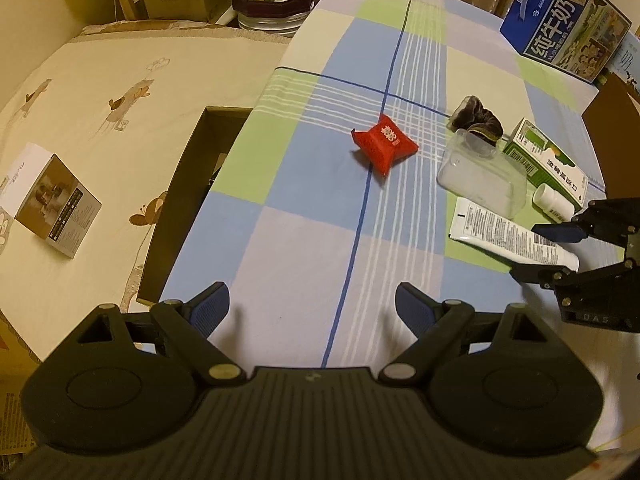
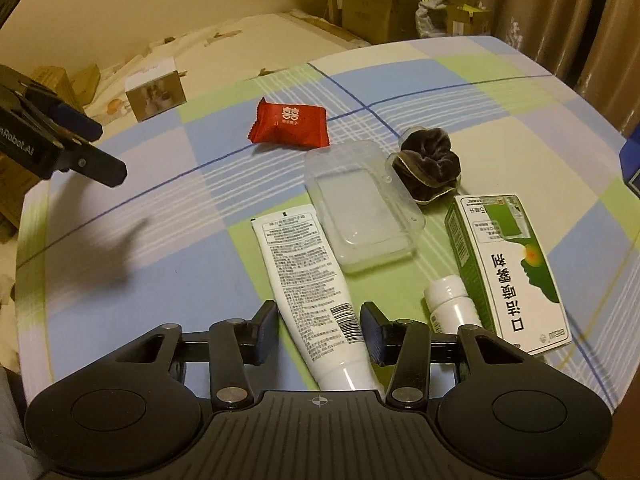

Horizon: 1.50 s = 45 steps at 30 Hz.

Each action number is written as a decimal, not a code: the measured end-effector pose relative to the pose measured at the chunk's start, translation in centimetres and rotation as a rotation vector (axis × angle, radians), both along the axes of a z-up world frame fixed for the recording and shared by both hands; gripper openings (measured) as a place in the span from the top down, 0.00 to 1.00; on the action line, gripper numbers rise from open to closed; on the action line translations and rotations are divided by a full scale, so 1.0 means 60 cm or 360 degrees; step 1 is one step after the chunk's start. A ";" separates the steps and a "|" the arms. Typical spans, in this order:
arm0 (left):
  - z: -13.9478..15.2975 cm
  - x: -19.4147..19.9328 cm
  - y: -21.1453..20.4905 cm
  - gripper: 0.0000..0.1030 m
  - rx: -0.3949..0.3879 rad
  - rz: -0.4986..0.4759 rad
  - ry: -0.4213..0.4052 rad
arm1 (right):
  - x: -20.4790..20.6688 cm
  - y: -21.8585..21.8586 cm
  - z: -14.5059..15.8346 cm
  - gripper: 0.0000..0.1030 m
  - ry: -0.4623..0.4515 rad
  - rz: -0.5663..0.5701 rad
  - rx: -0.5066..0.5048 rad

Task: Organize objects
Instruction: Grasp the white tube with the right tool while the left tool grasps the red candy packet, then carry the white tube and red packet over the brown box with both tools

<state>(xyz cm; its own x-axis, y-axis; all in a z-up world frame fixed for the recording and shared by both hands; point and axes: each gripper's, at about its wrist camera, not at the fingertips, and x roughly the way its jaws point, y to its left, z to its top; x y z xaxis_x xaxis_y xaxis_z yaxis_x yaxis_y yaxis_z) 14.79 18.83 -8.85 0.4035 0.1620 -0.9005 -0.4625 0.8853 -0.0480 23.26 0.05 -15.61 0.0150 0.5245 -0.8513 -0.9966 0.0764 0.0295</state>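
A white tube [image 2: 308,268] lies on the checked tablecloth [image 2: 160,280], and my right gripper [image 2: 319,326] is open with a finger on each side of the tube's lower end, pads close to its sides. Beside it are a clear plastic case [image 2: 360,208], a dark scrunchie [image 2: 430,164], a green-and-white box [image 2: 506,268], a small white bottle [image 2: 450,304] and a red packet [image 2: 290,122]. My left gripper [image 1: 312,304] hangs open and empty over the near part of the table, well short of the red packet [image 1: 384,146]. The right gripper [image 1: 534,251] shows at that view's right edge.
An open dark box [image 1: 188,200] sits off the table's left edge, against the bed [image 1: 100,120]. A small printed carton [image 1: 56,208] stands on the bed. A blue milk carton [image 1: 568,20] stands at the table's far right. Cardboard boxes [image 2: 376,4] are stacked behind.
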 end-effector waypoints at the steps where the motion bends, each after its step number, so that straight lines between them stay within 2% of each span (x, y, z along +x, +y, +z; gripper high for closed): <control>1: -0.001 0.001 0.000 0.15 -0.0001 -0.0002 0.0002 | -0.003 -0.001 0.000 0.60 -0.0003 0.0009 0.0001; 4: -0.004 0.004 0.000 0.15 0.0001 -0.0021 0.0001 | -0.015 -0.010 0.003 0.65 -0.0007 0.0018 0.0010; 9: -0.008 0.016 -0.005 0.15 0.0018 -0.0077 0.0000 | -0.033 -0.041 0.009 0.66 -0.0026 -0.0021 0.0075; 13: -0.012 0.031 -0.006 0.15 0.0011 -0.0120 -0.0011 | -0.034 -0.072 0.040 0.67 -0.0004 -0.0093 0.0185; 19: -0.010 0.068 -0.008 0.15 0.0043 -0.0261 -0.0069 | -0.011 -0.116 0.092 0.66 0.0038 -0.0385 0.0325; 24: -0.011 0.119 -0.009 0.17 0.0170 -0.0461 -0.0142 | 0.016 -0.154 0.116 0.66 0.0092 -0.0684 0.0375; 27: -0.017 0.155 -0.009 0.23 0.0236 -0.0592 -0.0151 | 0.028 -0.177 0.127 0.66 0.0111 -0.0819 0.0383; 31: -0.030 0.198 -0.004 0.32 0.0262 -0.0717 -0.0142 | 0.036 -0.205 0.141 0.66 0.0100 -0.0945 0.0388; 34: -0.045 0.224 -0.003 0.44 0.0283 -0.0796 -0.0095 | 0.039 -0.229 0.151 0.66 0.0104 -0.1035 0.0405; 36: -0.054 0.235 -0.002 0.56 0.0275 -0.0823 -0.0064 | 0.040 -0.247 0.157 0.66 0.0095 -0.1085 0.0410; 40: -0.066 0.244 -0.006 0.63 0.0279 -0.0856 -0.0041 | 0.043 -0.277 0.163 0.66 0.0076 -0.1176 0.0405; 42: -0.068 0.247 -0.007 0.74 0.0262 -0.0859 -0.0043 | 0.044 -0.289 0.165 0.66 0.0067 -0.1213 0.0403; 45: -0.067 0.246 -0.010 0.76 0.0267 -0.0847 -0.0042 | 0.041 -0.304 0.170 0.66 0.0058 -0.1247 0.0410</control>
